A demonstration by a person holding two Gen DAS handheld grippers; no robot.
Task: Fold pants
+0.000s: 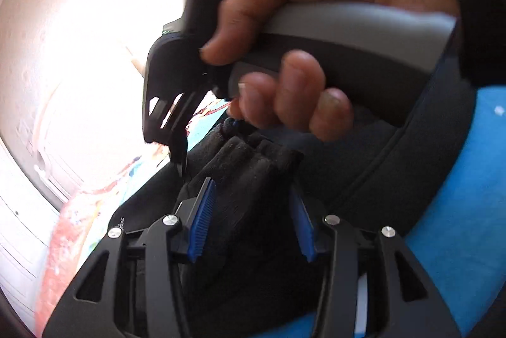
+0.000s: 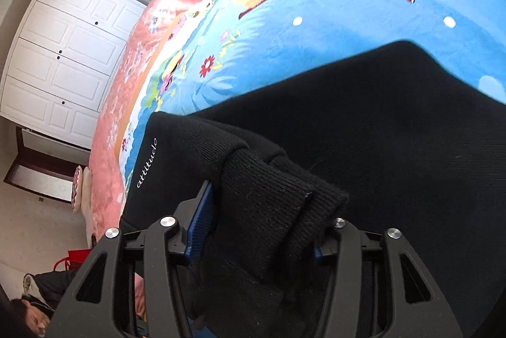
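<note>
Black pants (image 2: pixel 379 132) lie on a blue cartoon-print bedspread (image 2: pixel 332 15), with white "attitude" lettering near the left edge. My right gripper (image 2: pixel 262 218) is shut on the ribbed black cuffs (image 2: pixel 272 195), bunched between its blue pads. My left gripper (image 1: pixel 253 211) is shut on the ribbed cuff fabric (image 1: pixel 249 167) as well. In the left wrist view the right gripper's black body (image 1: pixel 177 78) and the hand (image 1: pixel 300 37) holding its grey handle sit just above and ahead, with its fingers down at the same cuff bunch.
The bed's pink edge (image 2: pixel 107 148) falls off to the left. White wardrobe doors (image 2: pixel 63 59) stand beyond it. Dark clothing lies on the floor (image 2: pixel 41 290) at lower left. Bright wall light washes out the left wrist view's left side.
</note>
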